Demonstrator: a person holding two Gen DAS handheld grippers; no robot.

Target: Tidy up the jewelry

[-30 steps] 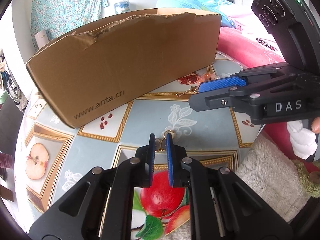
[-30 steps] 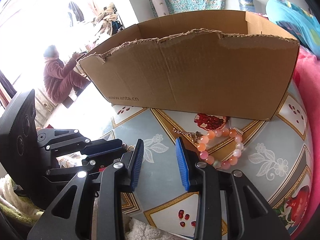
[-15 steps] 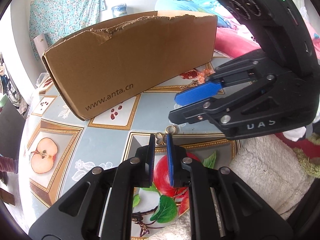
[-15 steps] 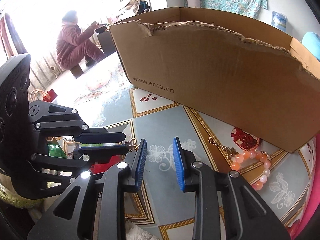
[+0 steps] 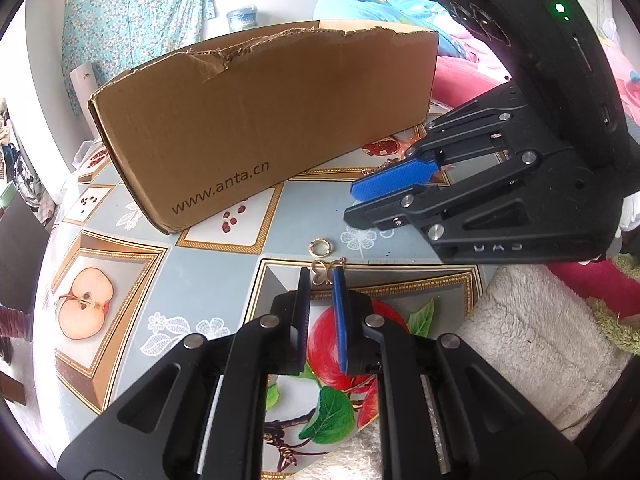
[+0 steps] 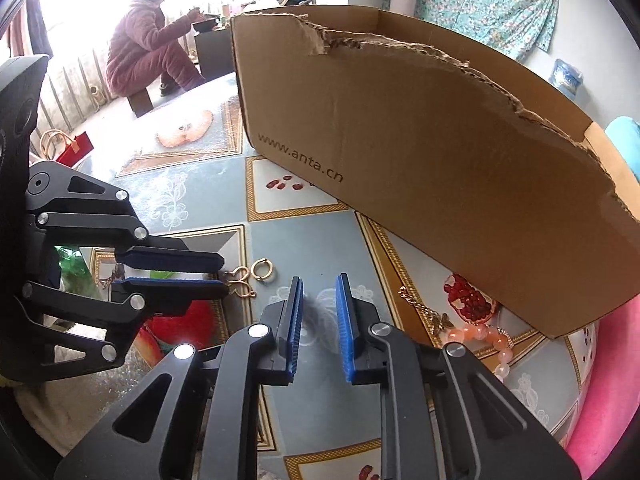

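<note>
Plainly the sorting has barely begun: every piece visible lies on the fruit-print tablecloth (image 5: 208, 280), not in the cardboard box (image 5: 272, 120), whose inside is hidden. The left gripper (image 5: 322, 276) is nipped nearly closed on a gold heart-shaped clasp (image 5: 320, 274), and a gold ring (image 5: 319, 247) lies just beyond its tips at twelve o'clock. The right gripper (image 6: 318, 284) has just been narrowing its jaws, with nothing between them, only cloth below. In its view the clasp and ring sit at ten o'clock, and a pink bead bracelet (image 6: 486, 338) and gold chain (image 6: 424, 306) wait at three o'clock near the box.
</note>
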